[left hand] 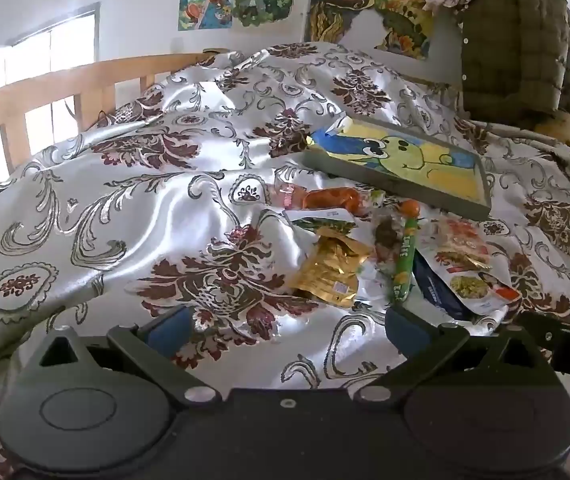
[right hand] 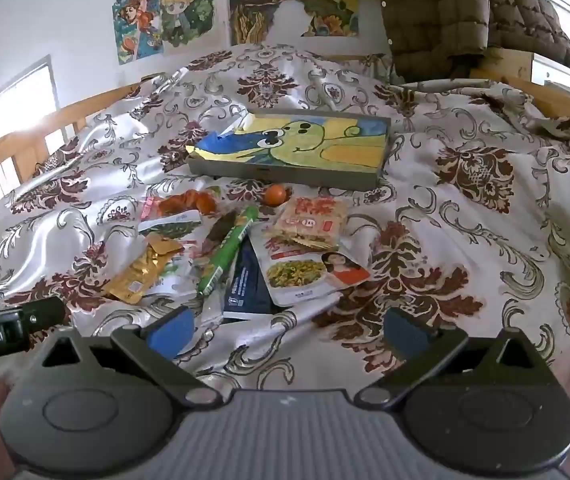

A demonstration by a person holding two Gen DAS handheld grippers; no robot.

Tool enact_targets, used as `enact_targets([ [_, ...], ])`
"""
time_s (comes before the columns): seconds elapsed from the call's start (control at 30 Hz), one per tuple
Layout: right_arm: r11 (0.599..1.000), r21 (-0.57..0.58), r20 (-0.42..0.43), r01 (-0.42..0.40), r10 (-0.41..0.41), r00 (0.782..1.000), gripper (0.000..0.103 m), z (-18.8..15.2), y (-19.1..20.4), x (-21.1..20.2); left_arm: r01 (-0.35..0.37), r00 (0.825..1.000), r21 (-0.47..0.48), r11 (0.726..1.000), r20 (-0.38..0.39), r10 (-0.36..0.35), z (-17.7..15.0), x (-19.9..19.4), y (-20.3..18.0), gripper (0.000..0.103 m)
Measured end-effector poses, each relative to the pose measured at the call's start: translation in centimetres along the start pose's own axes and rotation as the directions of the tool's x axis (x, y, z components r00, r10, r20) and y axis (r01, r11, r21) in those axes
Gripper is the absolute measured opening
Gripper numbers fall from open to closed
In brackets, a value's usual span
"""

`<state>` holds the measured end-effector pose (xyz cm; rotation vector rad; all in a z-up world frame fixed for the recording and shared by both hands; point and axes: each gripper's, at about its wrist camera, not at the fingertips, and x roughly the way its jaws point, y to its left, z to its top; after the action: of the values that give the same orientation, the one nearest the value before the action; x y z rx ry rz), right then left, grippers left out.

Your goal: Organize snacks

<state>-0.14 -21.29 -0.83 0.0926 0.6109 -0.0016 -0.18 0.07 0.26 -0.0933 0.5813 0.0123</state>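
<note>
Both my claws sit spread wide and empty, left gripper [left hand: 287,330] and right gripper [right hand: 287,332], hovering short of the snack pile [right hand: 245,252] ahead; tray [right hand: 297,176] beyond it looks like the destination.

A: Tray [right hand: 285,172] posn? 
B: Set on bedspread [right hand: 465,240], behind snack pile [right hand: 245,252].
A: Pile layout?
B: Stick pack [right hand: 229,252] laid at centre; foil pouch [right hand: 141,272] to its left, photo pouch [right hand: 309,272] to its right.
</note>
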Motion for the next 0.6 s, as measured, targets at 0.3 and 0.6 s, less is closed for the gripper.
enact_targets([
  [0.3,1.000,0.004,0.003,-0.002,0.002,1.000,0.103,-0.02,0.01,0.00,-0.005,1.000,0.013,1.000,-0.012,0.005,-0.07,0.24,-0.06,0.102],
  [0.6,1.000,0.007,-0.002,-0.006,0.006,1.000,0.103,-0.04,-0.01,0.08,-0.006,1.000,0.020,1.000,-0.014,0.006,-0.18,0.30,-0.13,0.102],
])
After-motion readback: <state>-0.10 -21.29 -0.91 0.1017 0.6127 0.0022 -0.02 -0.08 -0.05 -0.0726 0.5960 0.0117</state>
